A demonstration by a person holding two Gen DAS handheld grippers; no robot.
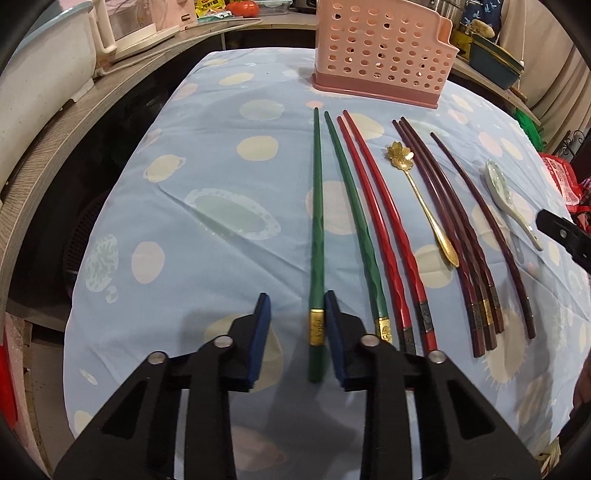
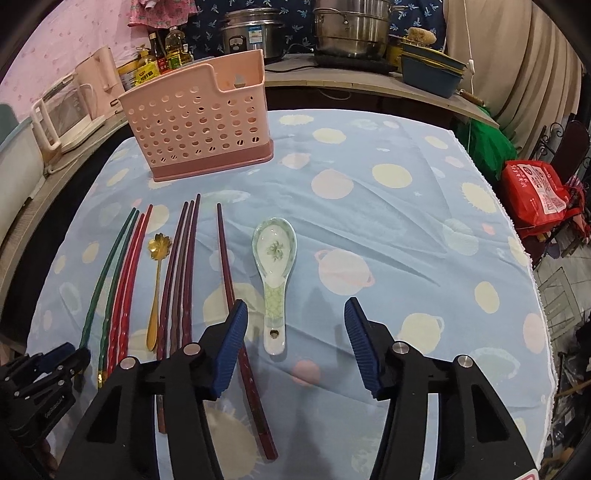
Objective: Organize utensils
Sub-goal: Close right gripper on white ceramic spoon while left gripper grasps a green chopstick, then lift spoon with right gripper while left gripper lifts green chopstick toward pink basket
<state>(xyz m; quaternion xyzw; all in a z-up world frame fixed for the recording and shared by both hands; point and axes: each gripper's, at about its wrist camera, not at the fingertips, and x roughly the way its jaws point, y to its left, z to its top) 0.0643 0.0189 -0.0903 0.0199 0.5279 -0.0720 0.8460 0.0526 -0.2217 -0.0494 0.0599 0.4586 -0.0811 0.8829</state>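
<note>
On the blue spotted cloth lie two green chopsticks [image 1: 317,221], a red pair [image 1: 384,229], a gold flower spoon [image 1: 424,206], several dark maroon chopsticks [image 1: 454,236] and a ceramic spoon [image 2: 275,266]. A pink perforated holder [image 1: 380,55] stands upright at the far side. My left gripper [image 1: 297,299] straddles the thick end of the leftmost green chopstick; its right pad is close against it, while a gap shows at the left pad. My right gripper [image 2: 295,306] is open, its pads wide on either side of the ceramic spoon's handle, and the lone maroon chopstick [image 2: 236,302] runs under its left finger.
A white kettle [image 2: 70,110] sits on the counter to the left. Behind the table are a rice cooker [image 2: 255,33], a steel pot [image 2: 351,29] and blue tubs [image 2: 432,74]. A red bag [image 2: 535,192] sits past the cloth's right edge.
</note>
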